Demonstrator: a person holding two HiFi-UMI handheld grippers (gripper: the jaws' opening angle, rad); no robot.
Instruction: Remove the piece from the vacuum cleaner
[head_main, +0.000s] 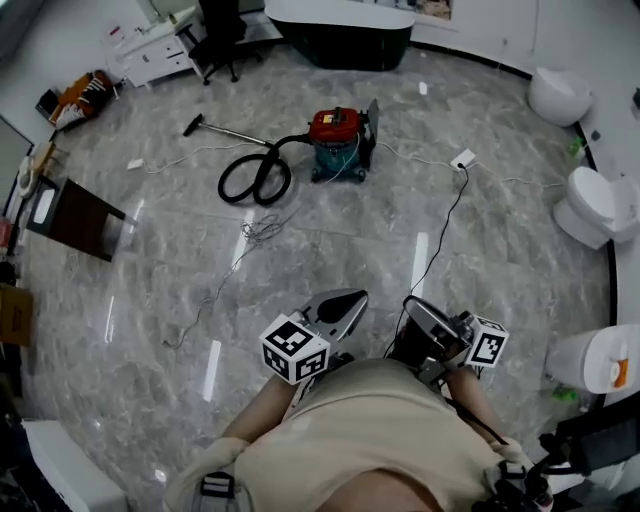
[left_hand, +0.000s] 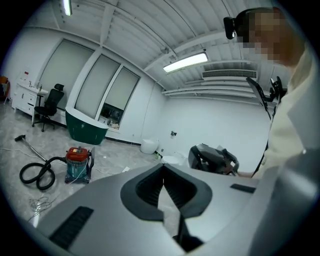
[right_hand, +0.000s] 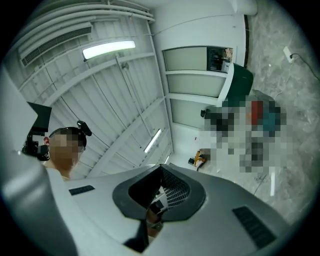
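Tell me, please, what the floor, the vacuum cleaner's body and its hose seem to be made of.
The floor looks like polished marble-pattern stone or tile: grey veining, bright reflected streaks. The vacuum cleaner has a red lid and teal drum, perhaps plastic or painted metal. Its hose seems flexible black plastic or rubber, lying in loops.

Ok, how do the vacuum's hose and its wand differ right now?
The hose is black and coiled into a loop; the wand is pale, thin and straight. The hose runs to the red-topped canister; the wand ends in a dark floor head. Both lie on the floor.
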